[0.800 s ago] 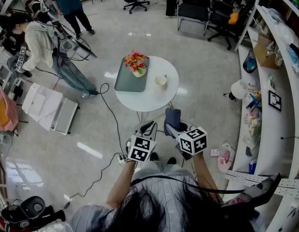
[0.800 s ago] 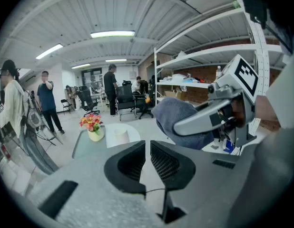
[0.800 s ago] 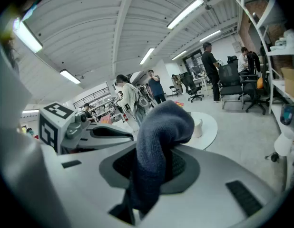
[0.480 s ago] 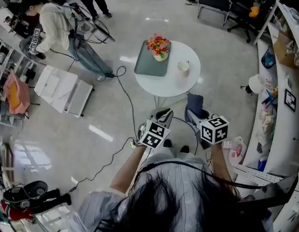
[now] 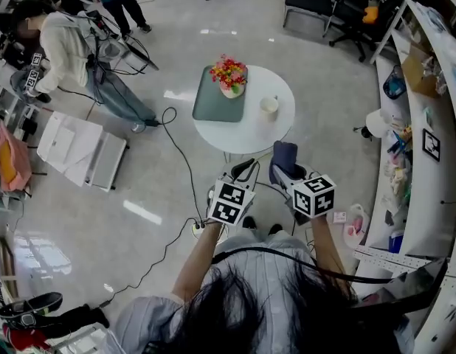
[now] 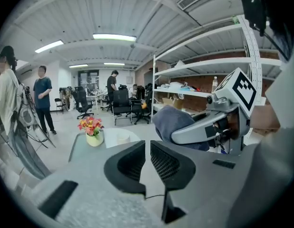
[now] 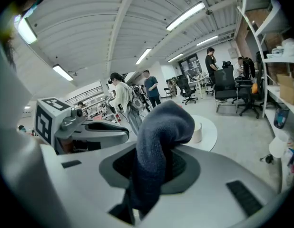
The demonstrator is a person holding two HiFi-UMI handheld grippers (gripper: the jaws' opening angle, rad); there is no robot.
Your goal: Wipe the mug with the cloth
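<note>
Grey office floor surrounds a round white table (image 5: 246, 137) in the head view. A small cream mug (image 5: 269, 108) stands upright on the table's 3 o'clock side, mouth up, apart from a grey-green tray (image 5: 212, 110) that carries flowers (image 5: 228, 73) at its 12 o'clock end. Both grippers hover off the table at its 6 o'clock. The left gripper (image 5: 245, 168) is bare, and the right gripper (image 5: 282, 169) carries a dark blue cloth (image 5: 285, 153).

In the left gripper view the left jaws stand pressed together with nothing between them. The mug shows pale and plain on the table at 11 o'clock from the jaws, right of the flowers.

In the right gripper view the right jaws clamp the fuzzy cloth, which bulges above them and hangs down in front. The mug peeks out at 2 o'clock from the cloth, well apart from it.
</note>
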